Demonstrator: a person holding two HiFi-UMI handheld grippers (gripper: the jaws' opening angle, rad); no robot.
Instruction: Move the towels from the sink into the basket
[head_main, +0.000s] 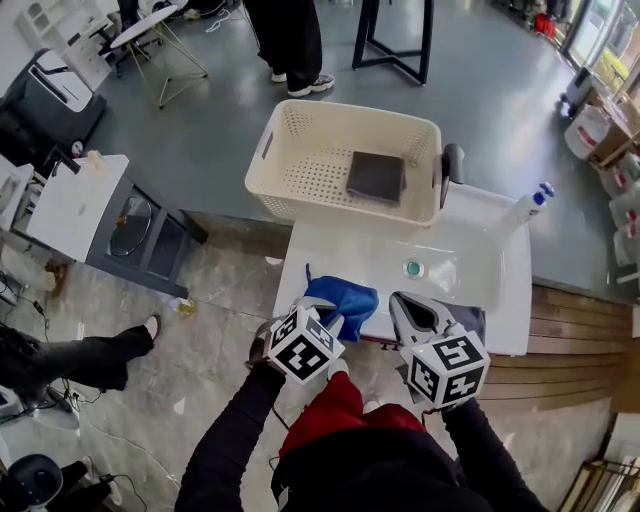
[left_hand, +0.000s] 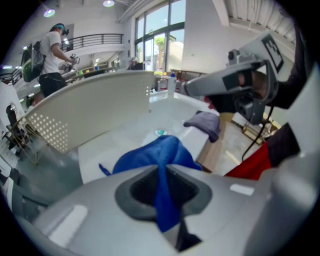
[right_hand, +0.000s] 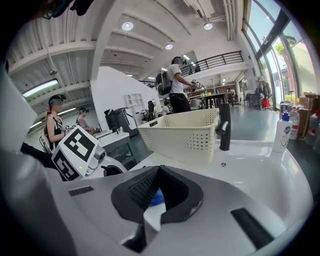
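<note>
A blue towel (head_main: 343, 302) lies bunched on the white sink's (head_main: 460, 262) near left edge. My left gripper (head_main: 325, 322) is shut on it, and a fold of the blue towel (left_hand: 162, 192) runs down between the jaws. A grey towel (head_main: 472, 320) hangs on the sink's near right edge, right beside my right gripper (head_main: 408, 306). That gripper (right_hand: 159, 170) has its jaws together with nothing between them. The cream basket (head_main: 340, 112) stands behind the sink and holds a dark grey towel (head_main: 376, 176).
A black faucet (head_main: 450, 165) rises at the sink's back, between basket and basin, with a soap bottle (head_main: 530, 203) at the back right. A person (head_main: 290, 40) stands beyond the basket. A low side table (head_main: 75, 205) sits to the left.
</note>
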